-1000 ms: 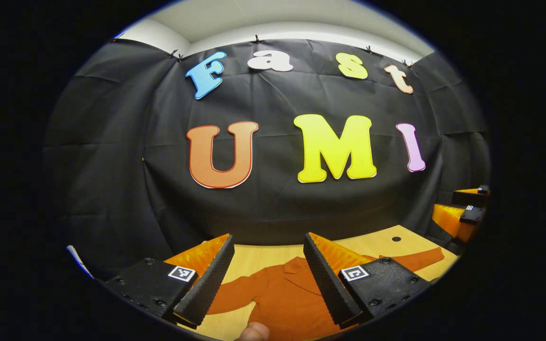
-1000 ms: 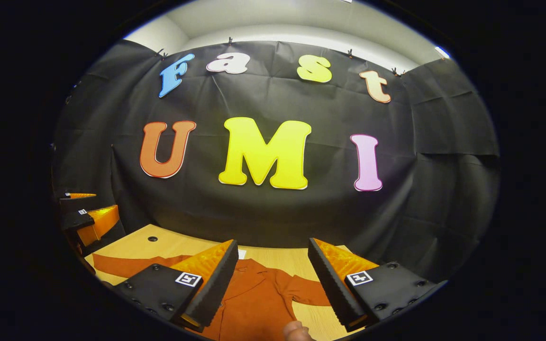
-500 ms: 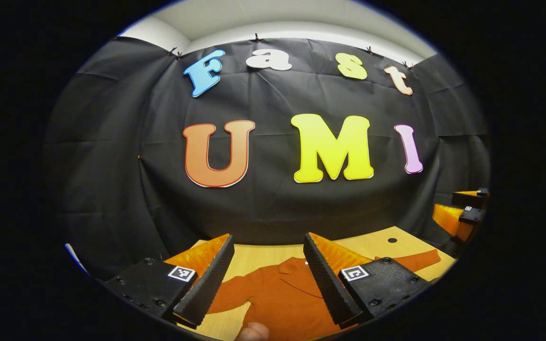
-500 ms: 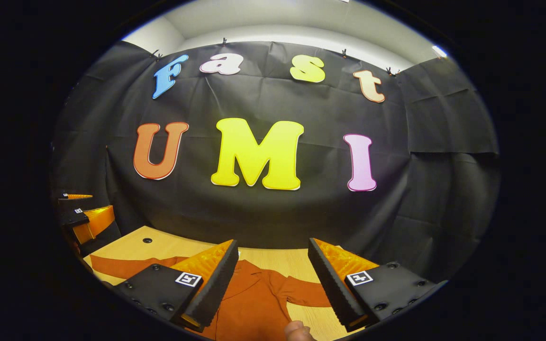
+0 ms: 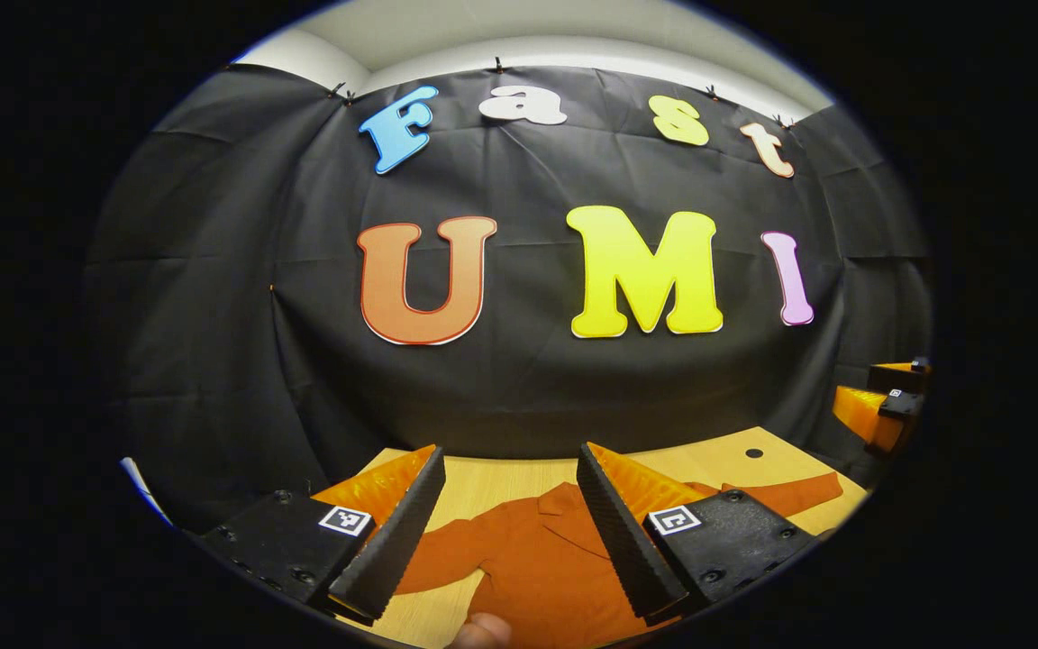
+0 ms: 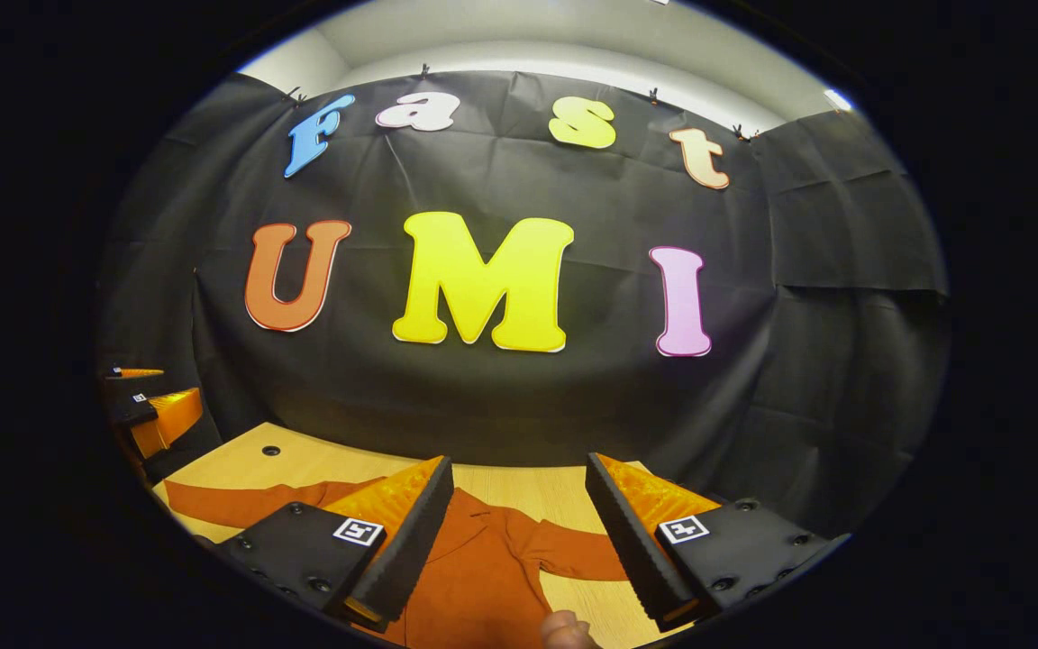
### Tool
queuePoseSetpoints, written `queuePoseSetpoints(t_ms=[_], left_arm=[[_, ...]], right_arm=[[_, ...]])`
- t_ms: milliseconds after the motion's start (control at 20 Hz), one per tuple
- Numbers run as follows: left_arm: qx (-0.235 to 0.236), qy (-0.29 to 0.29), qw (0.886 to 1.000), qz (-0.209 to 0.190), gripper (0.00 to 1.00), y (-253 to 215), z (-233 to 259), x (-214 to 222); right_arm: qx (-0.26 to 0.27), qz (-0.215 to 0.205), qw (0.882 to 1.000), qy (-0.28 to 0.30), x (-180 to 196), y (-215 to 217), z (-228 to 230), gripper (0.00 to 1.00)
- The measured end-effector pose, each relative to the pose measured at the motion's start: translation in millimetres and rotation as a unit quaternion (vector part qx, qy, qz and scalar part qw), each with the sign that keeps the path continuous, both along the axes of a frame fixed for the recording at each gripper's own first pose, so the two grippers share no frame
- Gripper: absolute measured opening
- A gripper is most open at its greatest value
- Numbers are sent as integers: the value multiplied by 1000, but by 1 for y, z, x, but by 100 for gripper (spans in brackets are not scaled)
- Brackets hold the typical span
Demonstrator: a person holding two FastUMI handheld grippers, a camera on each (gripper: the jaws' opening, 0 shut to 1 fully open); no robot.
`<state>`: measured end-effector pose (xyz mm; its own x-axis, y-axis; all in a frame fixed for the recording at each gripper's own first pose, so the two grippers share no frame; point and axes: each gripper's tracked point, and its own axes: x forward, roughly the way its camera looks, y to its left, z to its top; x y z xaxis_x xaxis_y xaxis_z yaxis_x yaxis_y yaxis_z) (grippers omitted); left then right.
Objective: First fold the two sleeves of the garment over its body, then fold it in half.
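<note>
Right now I hold both the left gripper (image 5: 510, 464) and right gripper (image 6: 519, 473) with jaws parted, empty, above the orange garment (image 5: 537, 568) spread flat on the table (image 5: 735, 460).

Booth bg: black cloth wall (image 5: 213, 315) w/ creases, clipped along top edge, wraps round both sides. Above it pale wall/ceiling strip (image 6: 519, 45), evenly lit. Light wood table (image 5: 501, 482) butts against cloth; small dark hole (image 6: 270, 450) near table's far corner.
</note>
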<state>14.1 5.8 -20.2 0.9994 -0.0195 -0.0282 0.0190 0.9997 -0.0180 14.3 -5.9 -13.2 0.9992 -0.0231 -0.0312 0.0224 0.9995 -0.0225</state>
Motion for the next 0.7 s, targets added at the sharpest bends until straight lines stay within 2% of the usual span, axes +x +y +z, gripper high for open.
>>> queuePoseSetpoints(t_ms=[400,700], left_arm=[[12,2,1000,-8,96,-10,-3,-3],[9,25,1000,-10,96,-30,-15,-11]], right_arm=[[4,-12,1000,3,3,-12,-4,95],[7,-46,999,27,21,-70,-18,94]])
